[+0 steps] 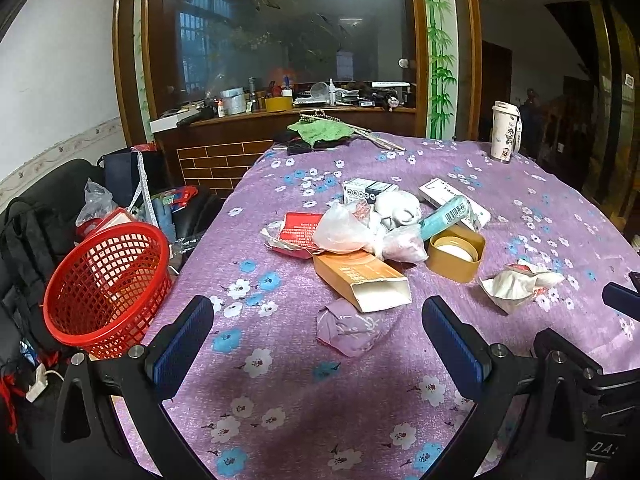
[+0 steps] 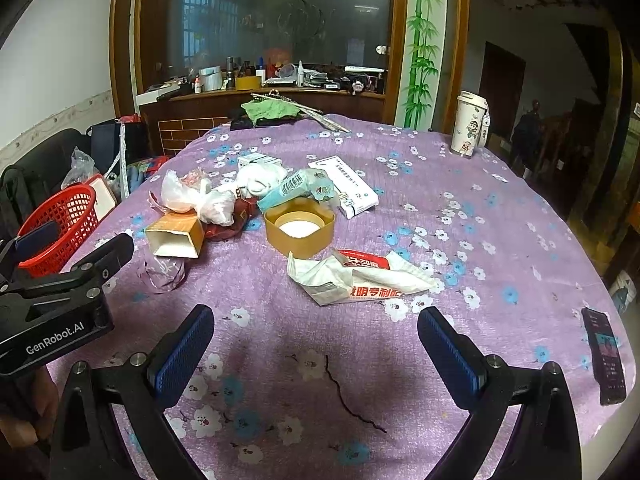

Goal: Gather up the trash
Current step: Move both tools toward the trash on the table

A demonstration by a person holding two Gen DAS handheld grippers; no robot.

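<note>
Left gripper [image 1: 318, 336]: black metal frame, two angled arms, each ending in a finger faced with a ribbed blue pad [image 1: 182, 344]. Silver round screw heads sit at the arm joints behind the pads. Right gripper [image 2: 316, 344]: same build, black arms, blue ribbed pads [image 2: 452, 354], silver screws. Seen from the right wrist camera, the left gripper's black body carries white "GenRobot.AI" lettering. Below that lettering, a patch of bare skin shows.

Purple floral tablecloth [image 1: 320, 380]; wood-framed glass partition [image 1: 280, 32]; white wall [image 1: 60, 60]; bamboo mural [image 1: 440, 52].
</note>
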